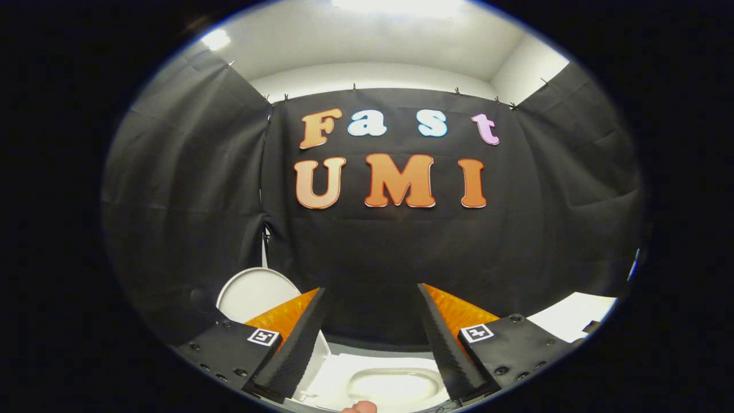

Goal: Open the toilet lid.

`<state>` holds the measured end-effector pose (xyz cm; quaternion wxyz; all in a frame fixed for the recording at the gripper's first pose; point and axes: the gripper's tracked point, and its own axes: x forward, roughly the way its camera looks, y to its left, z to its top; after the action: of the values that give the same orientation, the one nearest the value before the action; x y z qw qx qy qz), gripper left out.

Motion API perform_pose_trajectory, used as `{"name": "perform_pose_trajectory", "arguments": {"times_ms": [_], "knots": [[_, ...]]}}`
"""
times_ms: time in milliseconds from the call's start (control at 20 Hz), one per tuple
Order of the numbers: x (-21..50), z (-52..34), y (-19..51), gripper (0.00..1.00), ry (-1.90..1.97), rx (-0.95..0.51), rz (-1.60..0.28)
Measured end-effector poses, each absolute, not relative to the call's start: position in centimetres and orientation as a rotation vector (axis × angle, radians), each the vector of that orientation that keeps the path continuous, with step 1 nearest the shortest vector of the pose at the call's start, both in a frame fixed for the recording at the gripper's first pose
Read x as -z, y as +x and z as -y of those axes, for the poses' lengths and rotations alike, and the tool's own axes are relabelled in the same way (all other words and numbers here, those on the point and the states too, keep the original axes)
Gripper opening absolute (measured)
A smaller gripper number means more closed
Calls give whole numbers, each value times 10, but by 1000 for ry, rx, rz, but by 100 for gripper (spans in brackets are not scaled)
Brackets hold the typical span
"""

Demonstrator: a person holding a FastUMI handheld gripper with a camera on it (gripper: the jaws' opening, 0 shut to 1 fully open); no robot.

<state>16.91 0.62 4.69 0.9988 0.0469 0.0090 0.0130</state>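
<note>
Toilet lid stands raised, a white rounded disc leaning back against the black cloth wall, beyond and beside the left finger. Below and between the fingers lies the white toilet with its oval bowl opening exposed. The gripper has its jaws spread wide, holding nothing, with the cloth wall showing through the gap. A fingertip of a person peeks in just under the bowl.

I'm seeing the toilet lid showing plain white at ten o'clock of the fingers; bowl reading glossy white between them; booth cloth staying flat black.
</note>
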Motion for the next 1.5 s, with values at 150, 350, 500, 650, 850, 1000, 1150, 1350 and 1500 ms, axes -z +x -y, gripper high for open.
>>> {"name": "perform_pose_trajectory", "arguments": {"times_ms": [150, 350, 500, 650, 850, 1000, 1150, 1350, 1500], "knots": [[-28, 17, 158, 99, 54, -13, -26], [1, 35, 137, 98, 5, -18, -63], [8, 46, 123, 98, 61, -17, -57], [6, 62, 101, 98, 151, -9, -12], [36, 66, 71, 99, 200, -60, -25], [48, 70, 69, 100, 196, -61, -31], [46, 59, 68, 100, 157, -69, -21], [44, 43, 68, 99, 122, -96, -27], [34, 30, 70, 99, 123, -124, 1]]}}
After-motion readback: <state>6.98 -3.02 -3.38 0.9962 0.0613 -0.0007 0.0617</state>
